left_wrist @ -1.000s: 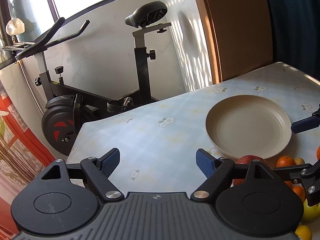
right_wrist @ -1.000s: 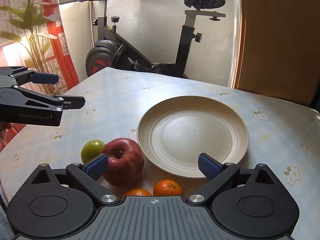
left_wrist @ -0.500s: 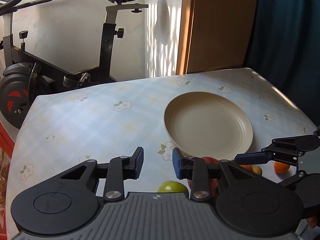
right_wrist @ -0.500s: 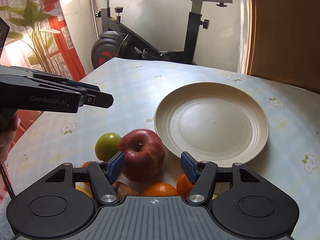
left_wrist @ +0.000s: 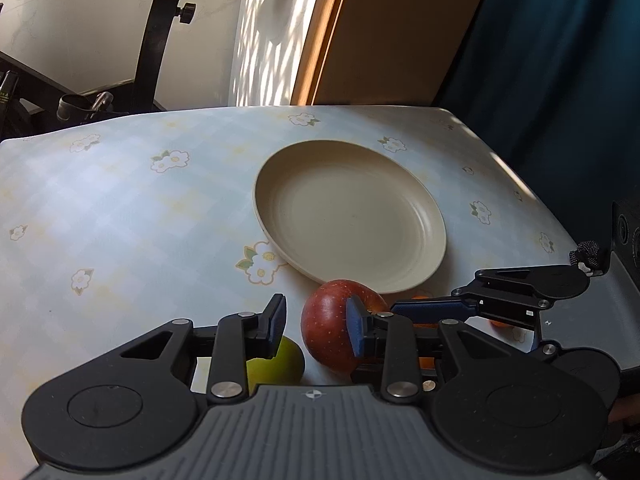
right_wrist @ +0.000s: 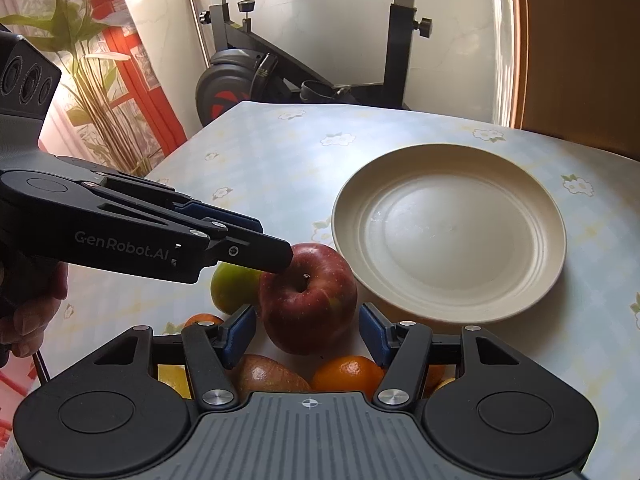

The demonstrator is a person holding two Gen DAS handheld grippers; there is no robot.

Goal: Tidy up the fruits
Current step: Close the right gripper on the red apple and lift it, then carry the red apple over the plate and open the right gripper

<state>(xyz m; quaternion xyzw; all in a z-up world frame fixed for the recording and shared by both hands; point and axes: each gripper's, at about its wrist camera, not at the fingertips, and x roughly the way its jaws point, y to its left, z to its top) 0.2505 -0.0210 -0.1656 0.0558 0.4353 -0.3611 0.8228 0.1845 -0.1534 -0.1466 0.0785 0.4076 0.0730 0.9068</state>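
Observation:
A red apple (right_wrist: pixel 308 300) lies on the table just left of an empty cream plate (right_wrist: pixel 448 232); both also show in the left wrist view, apple (left_wrist: pixel 328 332) and plate (left_wrist: pixel 352 216). My right gripper (right_wrist: pixel 308 334) is open, its pads on either side of the apple's near part. My left gripper (left_wrist: pixel 316 330) is open with a narrow gap, its right pad over the apple's top and its left pad above a green fruit (left_wrist: pixel 280 364). Oranges (right_wrist: pixel 346 372) and a brownish fruit (right_wrist: pixel 268 372) lie under the right gripper.
The table (left_wrist: pixel 120 208) has a pale flowered cloth. An exercise bike (right_wrist: pixel 256 76) stands beyond its far edge, a plant (right_wrist: pixel 80 92) to the left, a wooden door (left_wrist: pixel 384 32) and a dark curtain (left_wrist: pixel 560 80) behind. A yellow fruit (right_wrist: pixel 172 378) lies near the oranges.
Both grippers have narrowed and moved in on the red apple. The left gripper has swung right and down over it; the right has come forward around it.

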